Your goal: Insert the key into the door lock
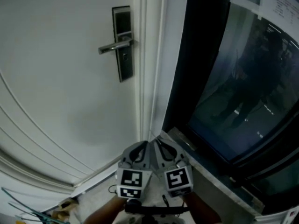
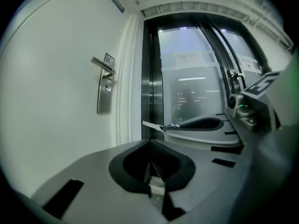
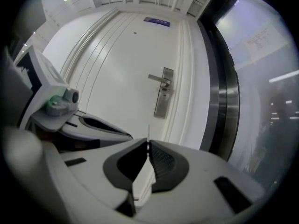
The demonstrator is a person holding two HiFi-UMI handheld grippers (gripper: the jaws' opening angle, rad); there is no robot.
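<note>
Head view, low before the white door (image 1: pixel 56 78): left gripper (image 1: pixel 147 143) with jaws pressed together on nothing, right gripper (image 1: pixel 157 140) beside it pinching the key (image 2: pixel 152 124), well apart from the lock plate (image 1: pixel 124 59).

— What's the room like?
— A white door (image 1: pixel 60 92) on the left, then its white frame (image 1: pixel 148 55), then a dark glass panel (image 1: pixel 243 87).
— Anything on the glass?
— A paper sheet (image 1: pixel 280 3), perhaps a notice.
</note>
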